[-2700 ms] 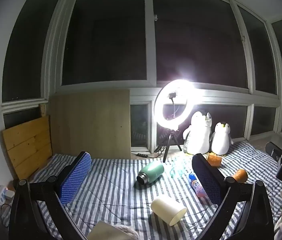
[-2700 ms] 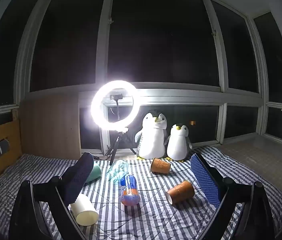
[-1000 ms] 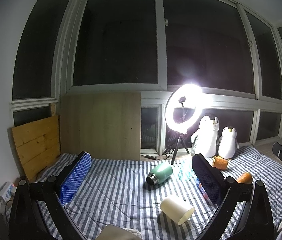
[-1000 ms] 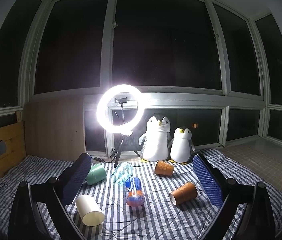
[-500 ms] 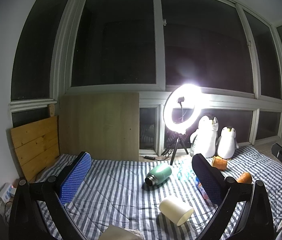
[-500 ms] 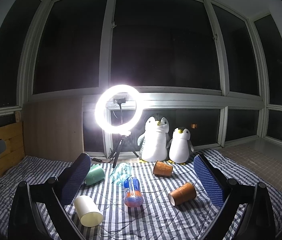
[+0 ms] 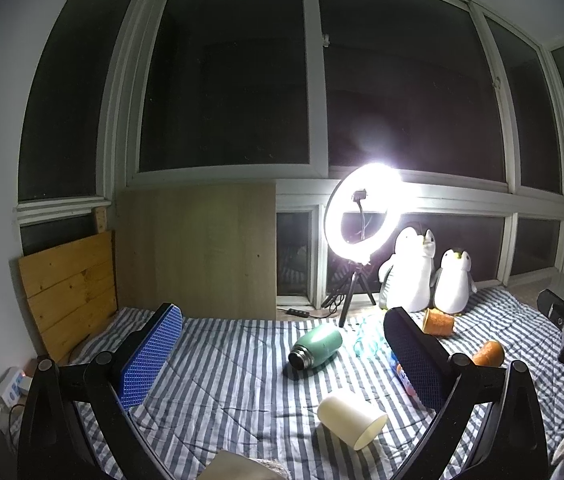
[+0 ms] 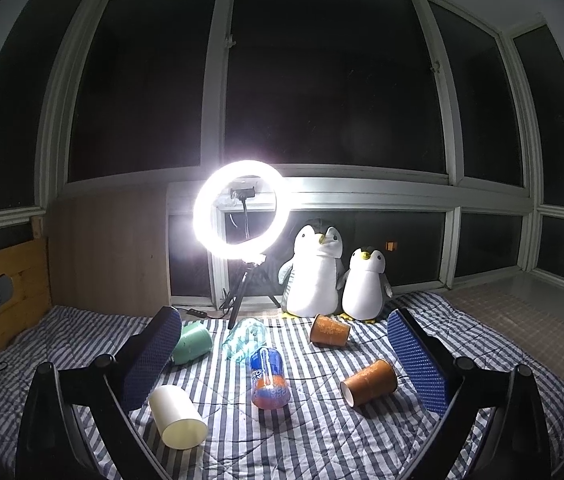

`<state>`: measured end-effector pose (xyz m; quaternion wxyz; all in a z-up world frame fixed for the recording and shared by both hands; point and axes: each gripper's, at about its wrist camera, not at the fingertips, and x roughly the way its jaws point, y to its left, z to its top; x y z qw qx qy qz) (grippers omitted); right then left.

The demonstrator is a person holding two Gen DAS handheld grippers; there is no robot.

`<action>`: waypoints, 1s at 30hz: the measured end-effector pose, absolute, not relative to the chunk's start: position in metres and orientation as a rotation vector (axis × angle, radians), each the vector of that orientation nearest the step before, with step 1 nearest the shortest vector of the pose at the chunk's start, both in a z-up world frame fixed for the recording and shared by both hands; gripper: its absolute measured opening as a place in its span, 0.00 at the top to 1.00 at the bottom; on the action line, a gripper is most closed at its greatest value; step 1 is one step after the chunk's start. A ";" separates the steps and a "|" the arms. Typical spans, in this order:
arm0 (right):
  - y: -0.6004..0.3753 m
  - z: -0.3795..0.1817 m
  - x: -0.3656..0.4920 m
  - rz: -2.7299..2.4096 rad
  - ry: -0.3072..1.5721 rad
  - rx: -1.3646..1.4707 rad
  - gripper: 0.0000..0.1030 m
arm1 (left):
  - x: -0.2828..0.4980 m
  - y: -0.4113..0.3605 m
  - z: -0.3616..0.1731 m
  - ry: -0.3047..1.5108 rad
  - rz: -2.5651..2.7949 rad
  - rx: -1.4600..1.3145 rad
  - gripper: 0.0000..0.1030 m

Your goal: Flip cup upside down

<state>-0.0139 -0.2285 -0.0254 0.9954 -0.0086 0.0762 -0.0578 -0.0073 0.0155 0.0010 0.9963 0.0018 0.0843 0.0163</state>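
The left gripper (image 7: pixel 282 354) hung wide open and empty above the striped bedspread (image 7: pixel 218 380), little changed from half a second before; the view had only drifted slightly. The right gripper (image 8: pixel 284 354) likewise gaped wide, holding nothing. The white cup (image 7: pixel 351 426) lay on its side below the left gripper's right finger, mouth facing lower right, apart from both fingers.

Cream cup (image 8: pixel 178 416), blue-white striped blanket (image 8: pixel 322 440), green flask (image 7: pixel 316 347), orange cups (image 8: pixel 370 382)
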 end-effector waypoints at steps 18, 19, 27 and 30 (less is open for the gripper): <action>-0.224 -0.032 0.002 -0.078 0.204 -0.026 0.01 | 0.004 0.015 -0.006 0.204 0.029 0.002 0.01; -0.225 -0.033 0.003 -0.078 0.209 -0.027 0.01 | 0.006 0.015 -0.008 0.213 0.027 0.000 0.01; -0.233 -0.041 0.016 -0.073 0.265 -0.011 0.01 | 0.076 0.018 -0.046 0.448 -0.065 -0.053 0.01; -0.237 -0.045 0.020 -0.081 0.283 -0.010 0.01 | 0.114 0.019 -0.067 0.566 -0.097 -0.070 0.01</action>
